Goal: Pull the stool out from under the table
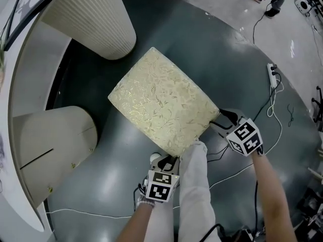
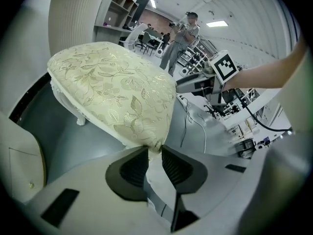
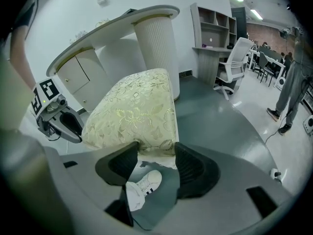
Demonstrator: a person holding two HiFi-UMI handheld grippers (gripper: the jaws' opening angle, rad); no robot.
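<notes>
The stool (image 1: 161,102) has a cream cushion with a gold leaf pattern and white legs, and stands on the grey-green floor beside the table's ribbed pedestal (image 1: 96,19). My left gripper (image 1: 169,160) is at the stool's near corner. In the left gripper view the stool (image 2: 112,92) has that corner pinched between the pads of the left gripper (image 2: 154,151). My right gripper (image 1: 218,121) is at the stool's right corner. In the right gripper view the right gripper (image 3: 156,148) stands wide, with the edge of the stool (image 3: 137,106) filling the gap between its pads.
The white curved table top (image 1: 20,74) runs along the left, with a cream cabinet (image 1: 50,145) under it. A power strip (image 1: 273,74) and cables lie on the floor at right. My white trouser leg (image 1: 194,185) hangs between the grippers. A person (image 2: 183,38) stands farther off.
</notes>
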